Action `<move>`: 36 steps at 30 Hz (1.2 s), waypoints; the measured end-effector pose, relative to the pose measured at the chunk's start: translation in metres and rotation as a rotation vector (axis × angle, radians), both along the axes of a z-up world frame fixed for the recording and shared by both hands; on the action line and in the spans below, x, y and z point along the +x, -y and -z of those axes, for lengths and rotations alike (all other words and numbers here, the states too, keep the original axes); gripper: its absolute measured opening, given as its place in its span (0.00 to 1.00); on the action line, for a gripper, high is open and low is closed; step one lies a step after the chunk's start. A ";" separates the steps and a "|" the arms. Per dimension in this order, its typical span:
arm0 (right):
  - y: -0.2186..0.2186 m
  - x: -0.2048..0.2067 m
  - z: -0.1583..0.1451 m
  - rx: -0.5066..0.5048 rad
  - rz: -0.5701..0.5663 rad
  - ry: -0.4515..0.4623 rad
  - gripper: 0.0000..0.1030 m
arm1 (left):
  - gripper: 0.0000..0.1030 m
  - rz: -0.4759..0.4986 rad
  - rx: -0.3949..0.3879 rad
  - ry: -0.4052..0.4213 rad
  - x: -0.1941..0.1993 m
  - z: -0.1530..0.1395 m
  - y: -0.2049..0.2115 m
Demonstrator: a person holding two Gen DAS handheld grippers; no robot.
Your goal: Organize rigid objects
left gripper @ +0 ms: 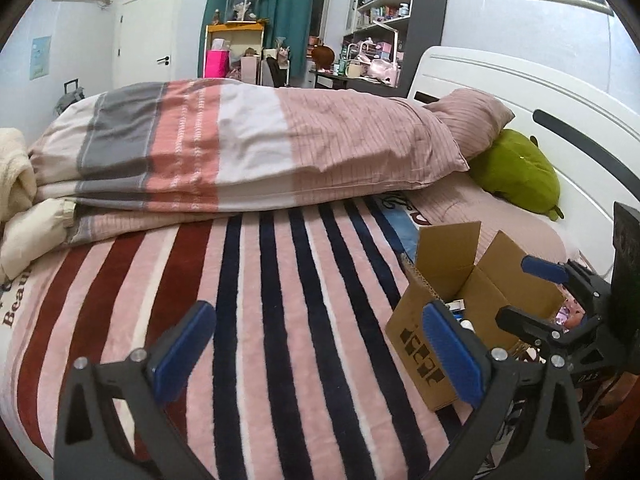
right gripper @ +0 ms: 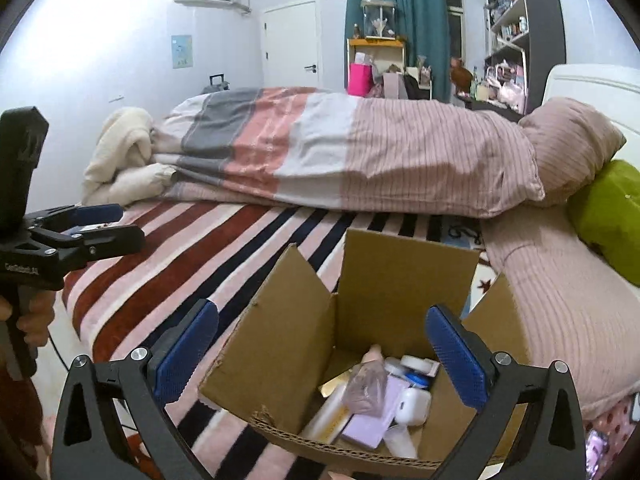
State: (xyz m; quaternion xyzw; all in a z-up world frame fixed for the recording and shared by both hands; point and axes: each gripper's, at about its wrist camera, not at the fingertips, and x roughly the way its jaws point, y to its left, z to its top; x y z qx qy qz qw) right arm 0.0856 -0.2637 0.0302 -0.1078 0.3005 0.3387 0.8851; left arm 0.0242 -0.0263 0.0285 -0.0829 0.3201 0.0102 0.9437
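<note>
Right wrist view: cardboard box (right gripper: 360, 320) sits open on the striped blanket (right gripper: 192, 248) of the bed, flaps up. Landmark = box. Right claw (right gripper: 322, 354) spread wide, holding nothing, hovering over the box's near rim, blue pads either side of the opening. Inside the box: white earbud case (right gripper: 414, 406), lilac flat pack (right gripper: 374, 420), cream tube (right gripper: 328, 416), pinkish crinkled wrapper (right gripper: 366, 388), white round container (right gripper: 418, 366); more small stuff underneath, can't make it out. Left of the box, well apart: left claw (right gripper: 102, 224) seen side-on over the blanket edge, fingers appear parted, nothing between them; a hand (right gripper: 32, 320) grips its handle. Behind the box: folded striped duvet (right gripper: 340, 152) across the bed, pink pillow (right gripper: 572, 144) at its right end. Right of the box and further back: green plush (right gripper: 612, 216).

Left wrist view: left claw (left gripper: 316, 346) spread wide, empty, above bare striped blanket (left gripper: 280, 280). Box (left gripper: 452, 312) to its right, the claw's right pad overlapping the box's left wall in the picture; contact unclear. Right claw (left gripper: 532, 292) at the box's far right side over the opening, fingers apart. Box contents mostly hidden here. Duvet (left gripper: 240, 148) behind, green plush (left gripper: 516, 172) behind-right of box against the white headboard (left gripper: 520, 92).
</note>
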 end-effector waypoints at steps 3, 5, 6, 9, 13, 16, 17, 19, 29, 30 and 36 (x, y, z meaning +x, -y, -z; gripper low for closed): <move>-0.001 -0.002 0.000 -0.001 0.002 0.002 1.00 | 0.99 -0.013 -0.002 0.002 -0.003 0.001 -0.005; -0.001 -0.002 -0.001 -0.003 0.006 -0.005 1.00 | 0.99 -0.019 -0.006 0.002 -0.003 0.001 -0.005; -0.001 -0.001 0.000 -0.005 0.007 -0.009 1.00 | 0.99 -0.020 -0.007 0.003 -0.004 0.001 -0.005; -0.001 -0.001 0.000 -0.011 0.006 -0.018 1.00 | 0.99 -0.026 -0.007 0.002 -0.003 0.001 -0.005; -0.001 -0.002 0.001 -0.017 0.012 -0.019 1.00 | 0.99 -0.028 -0.006 0.000 -0.003 0.001 -0.004; -0.001 -0.002 0.002 -0.012 0.016 -0.028 1.00 | 0.99 -0.029 -0.004 -0.001 -0.003 0.001 -0.004; 0.000 -0.001 0.002 -0.012 0.017 -0.030 1.00 | 0.99 -0.031 -0.004 0.000 -0.003 0.001 -0.004; 0.000 -0.001 0.003 -0.013 0.019 -0.032 1.00 | 0.99 -0.035 -0.002 0.000 -0.003 0.001 -0.005; 0.001 -0.001 0.004 -0.013 0.026 -0.035 1.00 | 0.99 -0.042 -0.005 -0.004 -0.002 0.003 -0.006; 0.001 -0.001 0.004 -0.012 0.028 -0.037 1.00 | 0.99 -0.044 -0.005 -0.005 -0.002 0.003 -0.007; -0.001 -0.003 0.004 -0.012 0.039 -0.036 1.00 | 0.99 -0.051 -0.005 -0.006 -0.002 0.004 -0.007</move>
